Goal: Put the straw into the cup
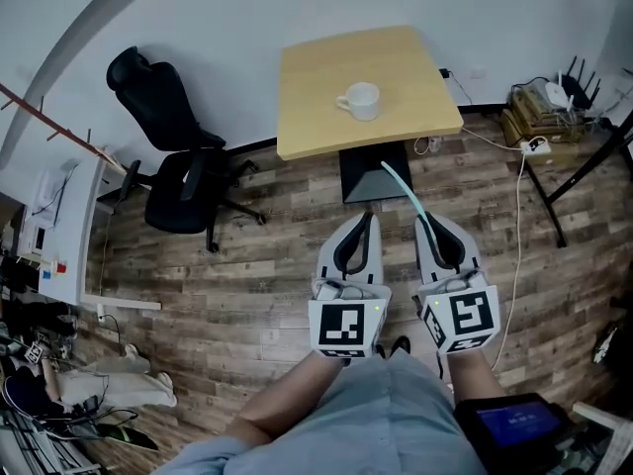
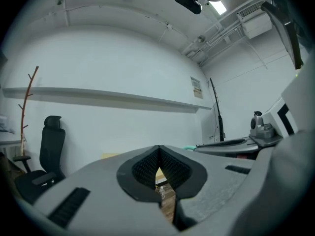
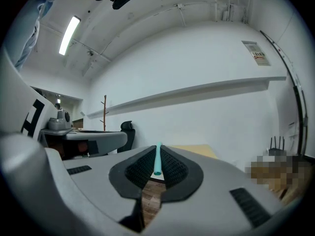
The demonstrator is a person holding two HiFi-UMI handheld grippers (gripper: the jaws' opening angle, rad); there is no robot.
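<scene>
A white cup [image 1: 361, 100] with a handle on its left stands near the middle of a small wooden table [image 1: 316, 127]. I stand back from the table, over the floor. My right gripper [image 1: 429, 219] is shut on a pale teal straw [image 1: 404, 191], which sticks out forward and left toward the table's front edge. In the right gripper view the straw [image 3: 157, 160] shows pinched between the ribbed pads. My left gripper [image 1: 366, 217] is shut with nothing between its jaws, held beside the right one at the same height.
A black office chair [image 1: 178, 161] stands left of the table. A black table base [image 1: 376, 178] sits under its front edge. Boxes, a router and cables [image 1: 544, 107] lie at the right by a black stand. Shelving and clutter fill the far left.
</scene>
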